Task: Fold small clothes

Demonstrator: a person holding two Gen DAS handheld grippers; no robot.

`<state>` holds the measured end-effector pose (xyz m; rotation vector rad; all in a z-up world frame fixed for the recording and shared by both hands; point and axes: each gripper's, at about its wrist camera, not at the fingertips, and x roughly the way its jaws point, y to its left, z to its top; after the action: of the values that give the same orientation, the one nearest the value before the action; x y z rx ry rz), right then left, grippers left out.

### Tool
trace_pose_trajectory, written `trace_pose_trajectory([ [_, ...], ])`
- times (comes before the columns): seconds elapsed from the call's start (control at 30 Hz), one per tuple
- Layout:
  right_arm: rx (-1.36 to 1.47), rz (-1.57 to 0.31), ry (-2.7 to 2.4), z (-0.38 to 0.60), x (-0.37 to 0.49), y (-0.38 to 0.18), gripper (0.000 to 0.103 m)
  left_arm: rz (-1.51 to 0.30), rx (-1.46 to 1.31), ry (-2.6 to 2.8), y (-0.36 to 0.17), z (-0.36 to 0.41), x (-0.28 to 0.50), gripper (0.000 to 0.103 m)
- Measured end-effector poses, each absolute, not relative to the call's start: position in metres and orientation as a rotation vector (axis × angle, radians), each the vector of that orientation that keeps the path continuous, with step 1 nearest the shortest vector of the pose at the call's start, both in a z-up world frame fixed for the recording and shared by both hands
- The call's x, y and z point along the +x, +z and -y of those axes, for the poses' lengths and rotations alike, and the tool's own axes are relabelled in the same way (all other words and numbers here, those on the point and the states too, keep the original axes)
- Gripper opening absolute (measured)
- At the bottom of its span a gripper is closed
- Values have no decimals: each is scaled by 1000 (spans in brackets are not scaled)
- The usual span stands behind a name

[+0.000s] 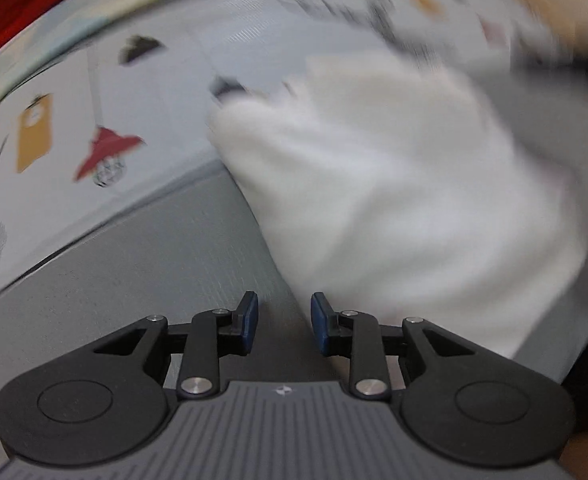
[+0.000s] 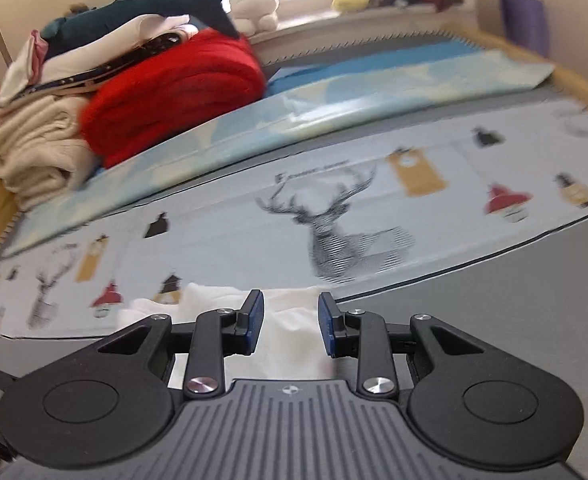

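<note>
- left gripper (image 1: 284, 322): fingers narrowly apart, empty, over grey mat (image 1: 142, 280)
- right gripper (image 2: 290, 322): narrowly apart, gripping nothing, above white garment (image 2: 290, 344)
- no containers visible

White garment (image 1: 394, 200) — crumpled, on mat

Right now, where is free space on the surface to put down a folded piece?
Free: the plain grey mat right of the white garment, and the deer-print sheet behind it. Crowded: the far left corner, with the red blanket and stacked cream clothes.
</note>
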<state>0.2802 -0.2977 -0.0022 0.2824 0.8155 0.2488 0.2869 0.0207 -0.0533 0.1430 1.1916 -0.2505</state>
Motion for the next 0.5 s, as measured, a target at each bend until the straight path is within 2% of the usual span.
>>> trace_pose_trajectory([
  [0.1, 298, -896, 246, 284, 298, -20, 36, -1117, -57, -188, -39, -48, 298, 32],
  [0.23, 250, -922, 327, 256, 318, -35, 45, -1148, -206, -154, -46, -64, 308, 35],
  [0.37, 252, -1017, 337, 247, 336, -58, 45, -1160, -299, -147, -55, -70, 323, 44],
  [0.4, 261, -1007, 348, 246, 338, -57, 35, -1163, -326, -145, -57, -72, 331, 45],
  [0.43, 283, -988, 365, 247, 339, -55, 5, -1165, -347, -143, -59, -73, 333, 45],
  [0.5, 359, -931, 360, 256, 339, -46, 4, -1154, -375, -118, -61, -73, 340, 45],
])
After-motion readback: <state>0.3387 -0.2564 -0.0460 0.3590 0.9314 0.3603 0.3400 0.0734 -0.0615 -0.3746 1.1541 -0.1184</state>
